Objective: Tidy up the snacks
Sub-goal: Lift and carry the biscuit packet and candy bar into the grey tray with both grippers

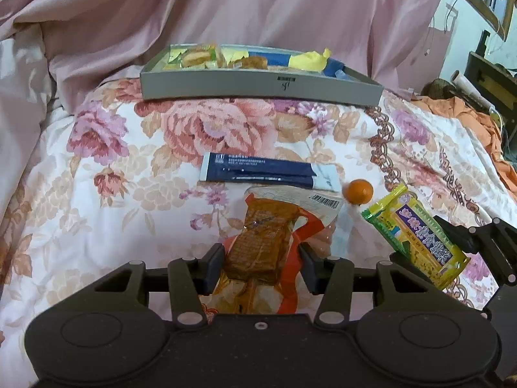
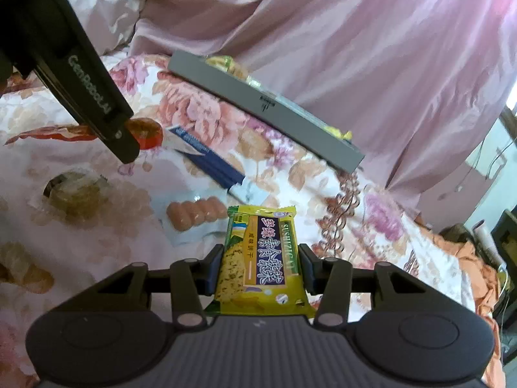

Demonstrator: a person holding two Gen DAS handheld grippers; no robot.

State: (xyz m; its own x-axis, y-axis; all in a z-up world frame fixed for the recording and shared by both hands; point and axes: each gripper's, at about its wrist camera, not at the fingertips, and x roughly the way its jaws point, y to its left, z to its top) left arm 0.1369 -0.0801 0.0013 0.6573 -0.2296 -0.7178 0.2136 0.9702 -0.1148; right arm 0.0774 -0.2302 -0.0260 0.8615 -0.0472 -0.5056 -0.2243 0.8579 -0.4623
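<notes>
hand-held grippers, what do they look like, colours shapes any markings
Both are matt black plastic. The left hand-held gripper has two flat dark pads on angled link arms with pale round pins, and two large round discs on a wide body behind. The right hand-held gripper is the same build with a ribbed grey middle plate. White "GenRobot.AI" lettering runs along the left one's side in the right wrist view.

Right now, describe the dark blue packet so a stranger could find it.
On the floral bedspread, look just in front of the grey tray. The dark blue packet lies flat there, long and narrow, the only navy wrapper with white ends.
</notes>
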